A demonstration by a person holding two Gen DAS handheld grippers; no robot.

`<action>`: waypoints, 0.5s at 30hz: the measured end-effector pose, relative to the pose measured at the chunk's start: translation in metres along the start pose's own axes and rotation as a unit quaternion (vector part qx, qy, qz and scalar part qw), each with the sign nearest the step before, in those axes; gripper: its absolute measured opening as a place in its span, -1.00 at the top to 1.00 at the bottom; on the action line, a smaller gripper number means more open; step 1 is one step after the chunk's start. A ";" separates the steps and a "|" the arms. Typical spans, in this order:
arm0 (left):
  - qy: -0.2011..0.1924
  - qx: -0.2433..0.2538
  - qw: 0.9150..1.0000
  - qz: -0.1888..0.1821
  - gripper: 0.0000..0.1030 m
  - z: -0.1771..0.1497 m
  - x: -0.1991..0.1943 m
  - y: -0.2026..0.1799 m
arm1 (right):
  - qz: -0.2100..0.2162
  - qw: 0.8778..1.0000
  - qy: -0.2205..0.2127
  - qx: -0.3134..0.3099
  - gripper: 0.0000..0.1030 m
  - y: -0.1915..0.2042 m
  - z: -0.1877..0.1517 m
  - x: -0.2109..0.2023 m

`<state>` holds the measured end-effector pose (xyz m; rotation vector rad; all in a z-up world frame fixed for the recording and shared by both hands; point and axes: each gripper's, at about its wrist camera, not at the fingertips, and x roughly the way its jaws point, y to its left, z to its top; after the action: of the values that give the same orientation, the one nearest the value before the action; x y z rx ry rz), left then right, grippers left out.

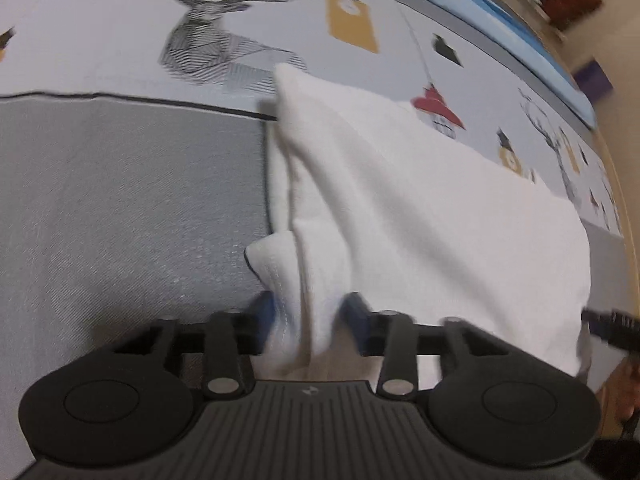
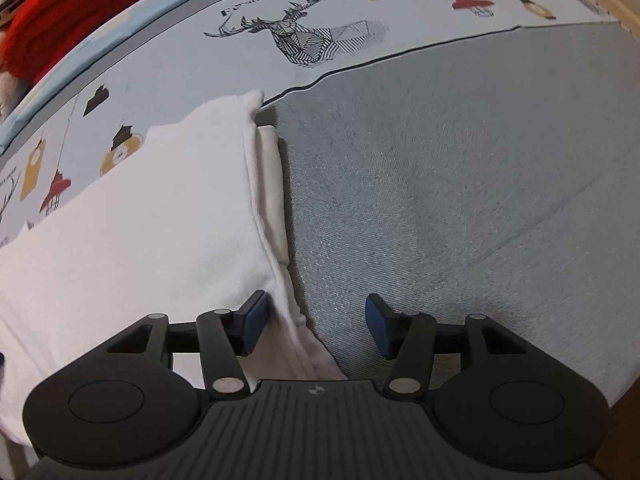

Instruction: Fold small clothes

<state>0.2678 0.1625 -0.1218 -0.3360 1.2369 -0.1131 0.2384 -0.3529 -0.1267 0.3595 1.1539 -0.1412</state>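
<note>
A white garment (image 1: 420, 208) lies on the printed cloth covering the surface. In the left wrist view, my left gripper (image 1: 310, 324) is closed on a bunched corner of it, and the fabric is lifted into a ridge between the blue pads. In the right wrist view, the same white garment (image 2: 140, 232) lies flat at the left, with a folded edge running down its right side. My right gripper (image 2: 316, 326) is open, its left pad over the garment's edge and its right pad over grey cloth. It holds nothing.
The cover has a grey panel (image 2: 460, 200) and a pale band printed with deer (image 2: 304, 36), tags and lamps. A red garment (image 2: 80, 4) lies at the far left. A blue edge (image 1: 520, 28) borders the far side. The other gripper's black tip (image 1: 612, 328) shows at the right.
</note>
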 end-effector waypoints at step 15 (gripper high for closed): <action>-0.055 -0.048 0.997 0.019 0.65 -0.001 -0.045 0.051 | 0.090 0.995 -0.011 -0.040 0.81 0.057 -0.001 0.006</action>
<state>0.2468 0.2229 -0.0974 -0.3968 1.1410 -0.0010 0.2567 -0.2990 -0.1210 0.3872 1.0960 0.0582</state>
